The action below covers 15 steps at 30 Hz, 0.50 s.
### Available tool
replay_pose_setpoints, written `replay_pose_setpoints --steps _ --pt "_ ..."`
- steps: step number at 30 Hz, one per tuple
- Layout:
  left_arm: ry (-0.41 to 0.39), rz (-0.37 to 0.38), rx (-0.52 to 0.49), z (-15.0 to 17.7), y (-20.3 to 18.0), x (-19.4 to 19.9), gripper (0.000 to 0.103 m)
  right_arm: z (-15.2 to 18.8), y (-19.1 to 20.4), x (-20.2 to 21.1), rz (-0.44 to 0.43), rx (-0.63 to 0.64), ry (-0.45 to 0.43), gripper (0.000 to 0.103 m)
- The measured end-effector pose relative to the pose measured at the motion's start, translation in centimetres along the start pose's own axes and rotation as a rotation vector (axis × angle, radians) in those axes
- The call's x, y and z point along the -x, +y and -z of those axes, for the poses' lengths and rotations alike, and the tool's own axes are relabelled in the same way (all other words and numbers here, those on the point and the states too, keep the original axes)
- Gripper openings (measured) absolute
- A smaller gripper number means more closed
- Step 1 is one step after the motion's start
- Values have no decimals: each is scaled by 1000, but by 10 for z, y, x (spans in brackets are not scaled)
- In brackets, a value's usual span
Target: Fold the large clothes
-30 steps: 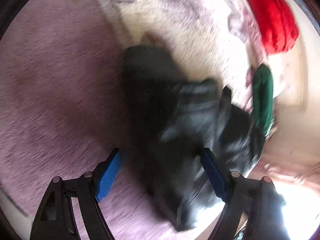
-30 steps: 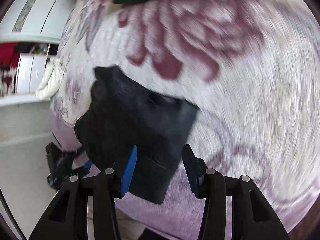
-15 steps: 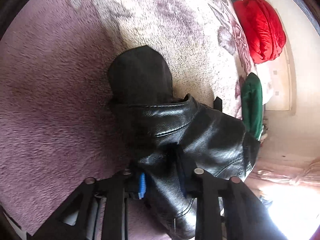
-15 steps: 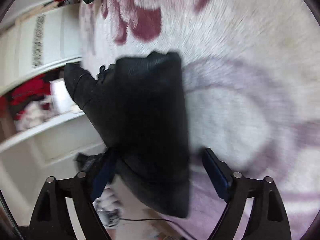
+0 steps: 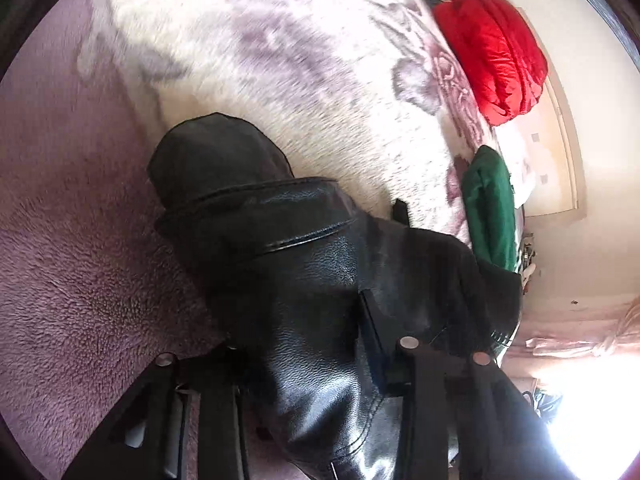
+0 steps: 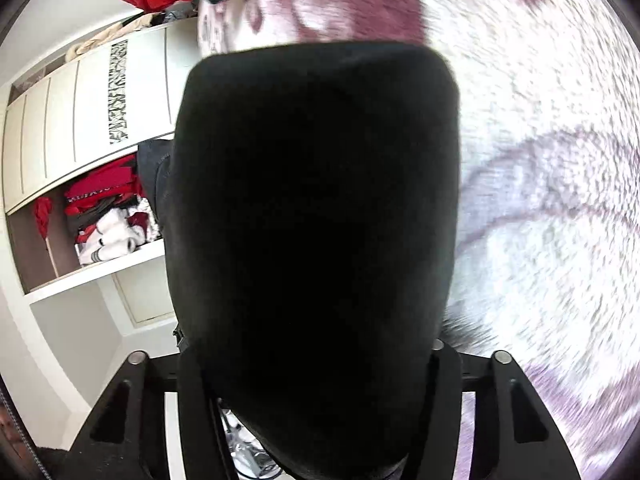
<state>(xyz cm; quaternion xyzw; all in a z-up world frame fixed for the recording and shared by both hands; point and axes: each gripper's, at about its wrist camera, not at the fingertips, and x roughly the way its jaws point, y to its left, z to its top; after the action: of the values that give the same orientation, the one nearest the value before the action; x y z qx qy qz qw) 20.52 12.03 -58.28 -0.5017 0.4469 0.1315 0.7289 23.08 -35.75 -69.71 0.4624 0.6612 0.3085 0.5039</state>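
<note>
black leather jacket (image 5: 320, 280) lies bunched on the bed's pink blanket (image 5: 280, 60). left tongs (image 5: 316, 360) pinch its fold, jaws easing apart. right tongs (image 6: 316, 360) are closing round its dark fabric (image 6: 316, 200), which fills that view.

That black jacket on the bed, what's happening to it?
A person is folding the black leather jacket on a fluffy pink-and-white flowered blanket, using two hand-held grippers. The left gripper has the leather between its fingers, its jaws opening slightly. The right gripper is closing on another dark part of it. A red puffy jacket and a green garment lie further back.
</note>
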Motion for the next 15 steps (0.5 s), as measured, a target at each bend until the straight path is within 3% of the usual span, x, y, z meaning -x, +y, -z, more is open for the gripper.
replay_pose_setpoints --steps 8,15 --pt "-41 45 -33 -20 -55 29 30 -16 66 18 -58 50 37 53" --pt "-84 128 -97 -53 -146 31 30 -84 154 71 -79 129 14 53"
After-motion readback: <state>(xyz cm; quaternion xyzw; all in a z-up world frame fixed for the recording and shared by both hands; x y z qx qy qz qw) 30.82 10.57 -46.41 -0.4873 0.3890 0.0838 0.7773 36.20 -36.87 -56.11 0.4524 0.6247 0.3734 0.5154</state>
